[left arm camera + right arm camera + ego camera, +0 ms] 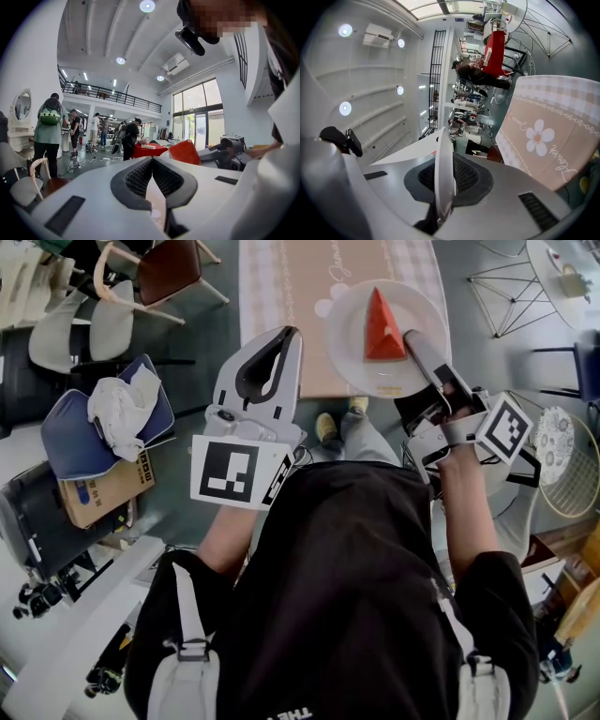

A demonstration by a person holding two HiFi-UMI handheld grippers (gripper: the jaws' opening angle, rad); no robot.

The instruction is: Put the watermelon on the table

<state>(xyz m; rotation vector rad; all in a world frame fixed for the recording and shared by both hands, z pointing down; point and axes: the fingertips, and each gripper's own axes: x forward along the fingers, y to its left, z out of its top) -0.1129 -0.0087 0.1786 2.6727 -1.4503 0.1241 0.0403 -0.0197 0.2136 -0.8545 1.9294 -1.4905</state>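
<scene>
A red wedge of watermelon [382, 326] stands on a white plate [349, 338]. The plate is over the near right part of the table [291, 296], which has a beige cloth with a checked border. My right gripper [414, 341] is shut on the plate's right rim; in the right gripper view the plate [444, 173] shows edge-on between the jaws of the right gripper [444, 161]. My left gripper [289, 336] is shut and empty, at the table's near edge just left of the plate. From the left gripper [152, 161] the watermelon [185, 152] shows to the right.
Chairs [155, 273] stand left of the table. A blue cushioned seat with a white cloth [108, 418] and a cardboard box [103, 488] are at the left. A wire-frame stand [511, 282] is at the upper right. Several people [49, 131] stand in the background.
</scene>
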